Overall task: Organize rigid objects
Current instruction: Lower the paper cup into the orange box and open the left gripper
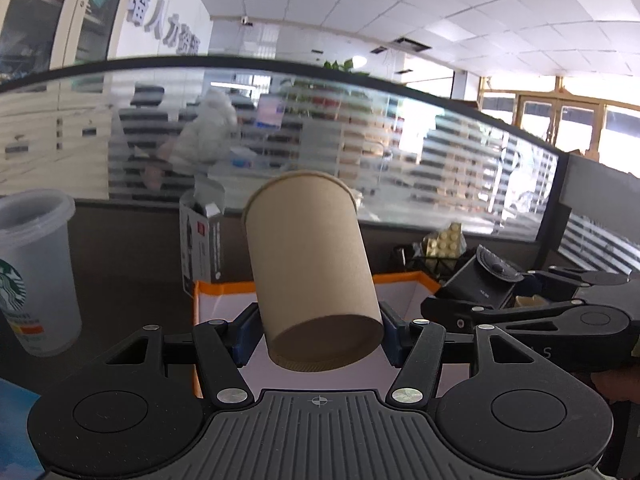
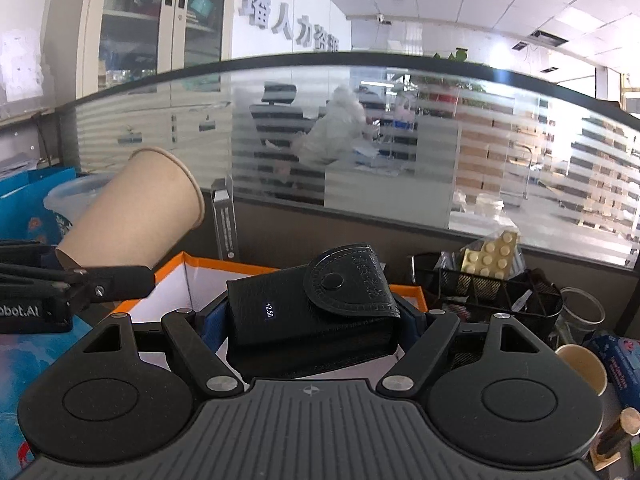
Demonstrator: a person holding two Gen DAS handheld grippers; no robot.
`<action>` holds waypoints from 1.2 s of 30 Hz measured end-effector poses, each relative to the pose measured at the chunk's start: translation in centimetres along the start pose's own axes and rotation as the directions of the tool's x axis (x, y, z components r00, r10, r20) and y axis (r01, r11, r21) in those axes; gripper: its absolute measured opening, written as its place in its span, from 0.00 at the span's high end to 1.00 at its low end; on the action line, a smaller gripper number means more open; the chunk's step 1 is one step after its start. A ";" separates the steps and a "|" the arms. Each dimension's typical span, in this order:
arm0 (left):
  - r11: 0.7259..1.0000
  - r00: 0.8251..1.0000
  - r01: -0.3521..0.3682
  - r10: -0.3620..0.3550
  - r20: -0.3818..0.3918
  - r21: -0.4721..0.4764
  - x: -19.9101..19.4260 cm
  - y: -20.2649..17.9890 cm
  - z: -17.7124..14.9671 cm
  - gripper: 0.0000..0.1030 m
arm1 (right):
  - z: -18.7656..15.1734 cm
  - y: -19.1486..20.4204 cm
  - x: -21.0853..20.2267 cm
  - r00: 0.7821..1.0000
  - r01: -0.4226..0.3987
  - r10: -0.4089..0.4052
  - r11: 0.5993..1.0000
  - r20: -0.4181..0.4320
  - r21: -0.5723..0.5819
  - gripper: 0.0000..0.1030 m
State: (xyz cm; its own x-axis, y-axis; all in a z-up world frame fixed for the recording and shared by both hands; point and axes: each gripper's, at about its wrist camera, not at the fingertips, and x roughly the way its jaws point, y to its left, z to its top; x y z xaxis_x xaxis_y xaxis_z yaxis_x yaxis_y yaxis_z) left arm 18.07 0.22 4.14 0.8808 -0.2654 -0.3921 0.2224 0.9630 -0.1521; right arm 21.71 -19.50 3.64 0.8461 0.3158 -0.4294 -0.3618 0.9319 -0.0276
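Gripping a brown paper cup [image 1: 310, 268] near its base, the left gripper [image 1: 318, 330] has its jaws pinching the cup's sides; the cup tilts with its open rim far and up, held above a white box with an orange rim [image 1: 224, 288]. The right gripper [image 2: 310, 330] has its jaws clamped on a black case [image 2: 316, 308] with a snap flap and a small "+2.50" label, also held over that box. In the right view the cup [image 2: 132, 212] sits to the left, slanting up. A clear plastic cup [image 1: 34, 268] with a green logo stands at the left on the counter. Far right, a black mesh basket [image 2: 496, 284] holds yellow bricks [image 2: 490, 258]. Another paper cup [image 2: 584, 366] stands at the near right
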 end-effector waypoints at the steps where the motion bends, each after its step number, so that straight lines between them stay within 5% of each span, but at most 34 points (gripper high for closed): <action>1: 1.000 1.000 0.000 0.000 -0.009 -0.001 0.4 0.1 -0.2 0.43 | -0.1 0.0 0.3 1.000 0.001 -0.001 1.000 -0.006 -0.001 0.26; 18: 1.000 0.992 -0.007 0.005 -0.123 -0.023 4.4 1.1 -1.9 0.55 | -1.8 -0.8 4.4 0.993 0.011 -0.010 1.000 -0.117 0.004 0.26; 30: 1.000 0.989 -0.007 0.003 -0.150 -0.022 5.1 1.3 -2.5 0.55 | -3.4 -0.4 7.6 0.967 0.030 -0.039 0.999 -0.254 -0.039 0.25; 36: 1.000 0.988 -0.008 0.005 -0.151 -0.019 5.0 1.3 -2.5 0.55 | -3.5 -0.1 7.3 0.966 0.038 -0.050 0.998 -0.252 -0.053 0.17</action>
State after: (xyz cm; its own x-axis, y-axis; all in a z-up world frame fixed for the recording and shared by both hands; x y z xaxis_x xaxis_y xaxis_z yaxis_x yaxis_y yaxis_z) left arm 21.67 0.02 -0.28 0.8086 -0.2641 -0.5257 0.2070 0.9641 -0.1660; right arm 26.55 -17.87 -2.69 0.7371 0.2130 -0.6414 -0.3491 0.9326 -0.0915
